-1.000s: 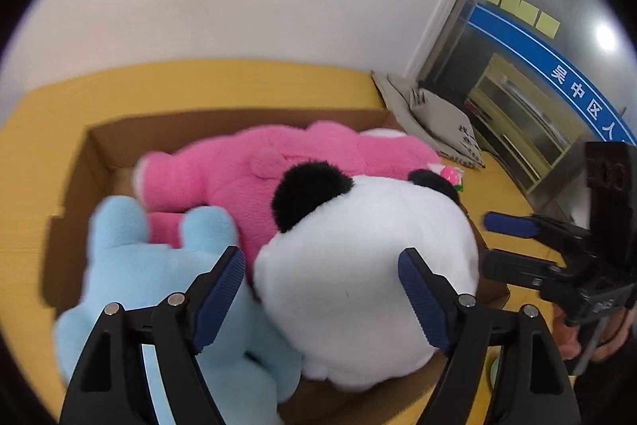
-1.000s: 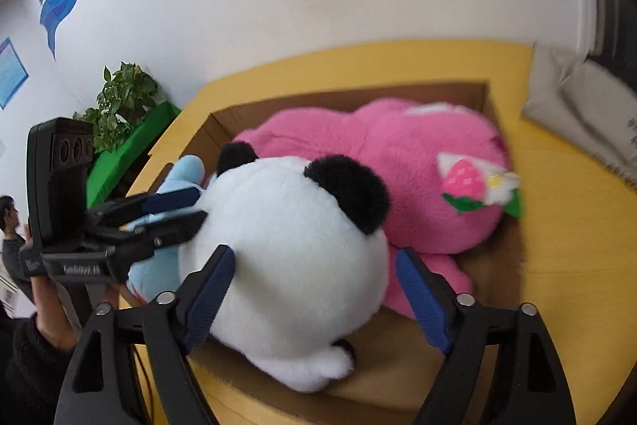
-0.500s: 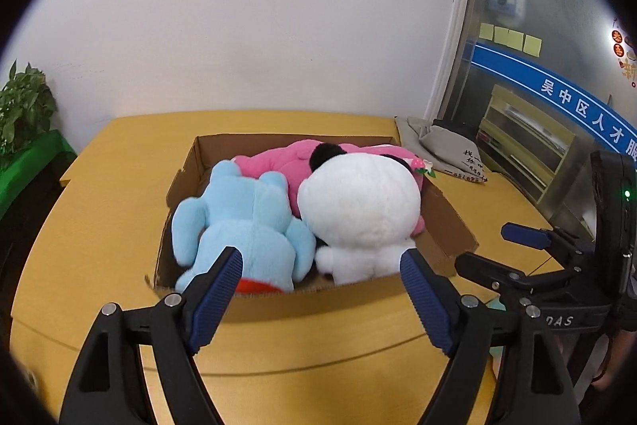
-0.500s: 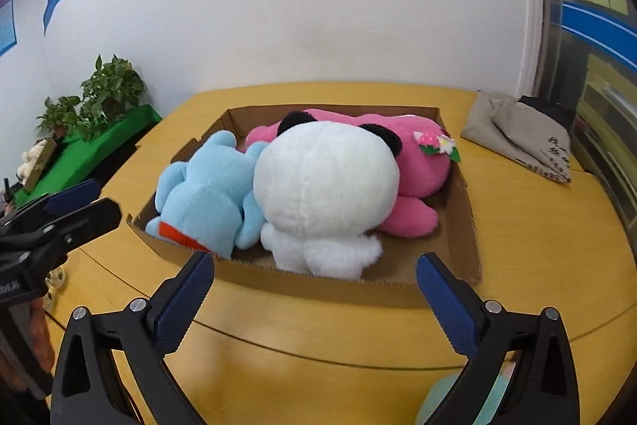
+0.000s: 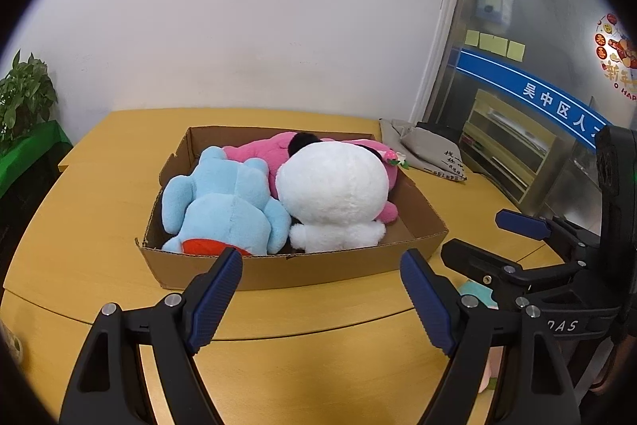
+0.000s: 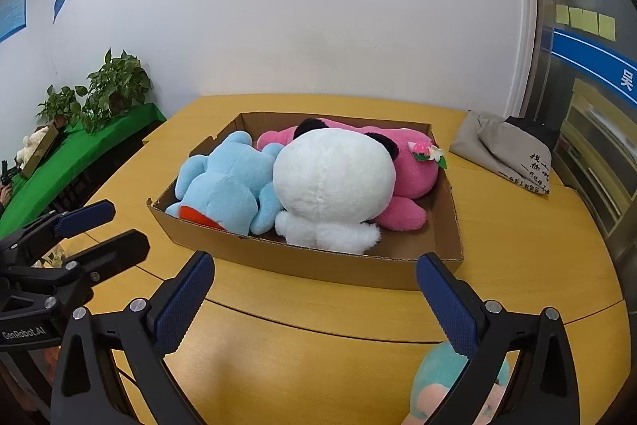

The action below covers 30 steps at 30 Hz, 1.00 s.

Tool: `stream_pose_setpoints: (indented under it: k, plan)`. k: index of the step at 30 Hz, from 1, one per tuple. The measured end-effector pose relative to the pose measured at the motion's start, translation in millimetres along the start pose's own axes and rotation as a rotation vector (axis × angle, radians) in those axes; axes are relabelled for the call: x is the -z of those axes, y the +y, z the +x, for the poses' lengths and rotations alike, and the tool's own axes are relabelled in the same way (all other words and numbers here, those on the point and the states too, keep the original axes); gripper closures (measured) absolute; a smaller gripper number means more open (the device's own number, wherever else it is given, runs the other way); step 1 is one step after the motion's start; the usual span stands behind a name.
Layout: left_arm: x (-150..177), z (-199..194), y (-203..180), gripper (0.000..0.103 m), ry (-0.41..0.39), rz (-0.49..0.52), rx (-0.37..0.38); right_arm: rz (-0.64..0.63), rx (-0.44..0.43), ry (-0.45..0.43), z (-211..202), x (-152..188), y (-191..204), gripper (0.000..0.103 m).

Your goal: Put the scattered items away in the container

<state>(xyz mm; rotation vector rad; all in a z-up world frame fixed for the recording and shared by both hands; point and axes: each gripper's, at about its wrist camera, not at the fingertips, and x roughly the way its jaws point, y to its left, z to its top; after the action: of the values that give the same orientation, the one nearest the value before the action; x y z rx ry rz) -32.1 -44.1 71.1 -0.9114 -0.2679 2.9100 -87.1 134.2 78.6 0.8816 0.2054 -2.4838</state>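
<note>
Both wrist views face cardboard box (image 5: 278, 271) from near side, side by side

Brown cardboard box (image 5: 302, 269) on a yellow-tan wood table (image 5: 119, 194). Inside: light-blue plush (image 5: 227, 202) w/ a red-orange patch at its base; white panda plush (image 5: 332, 194) w/ black ears; hot-pink plush (image 6: 410, 166) w/ a small pink-and-white flower on green leaves. Both grippers, left (image 5: 320, 299) & right (image 6: 316, 303), are black w/ dark-blue ribbed pads. Beige cloth bag (image 6: 505, 150) w/ black lettering. Teal-and-peach plush (image 6: 434, 393) at bottom edge. White wall, green plants (image 6: 115, 86) on a green cloth.
</note>
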Motion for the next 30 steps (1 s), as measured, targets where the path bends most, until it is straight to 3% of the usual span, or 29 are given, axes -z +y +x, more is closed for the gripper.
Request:
stream_pose_setpoints:
  k: [30]
  plan:
    - [9,-1,-14,0.021,0.026,-0.009,0.032,0.031,-0.002,0.011,-10,15,-12,0.000]
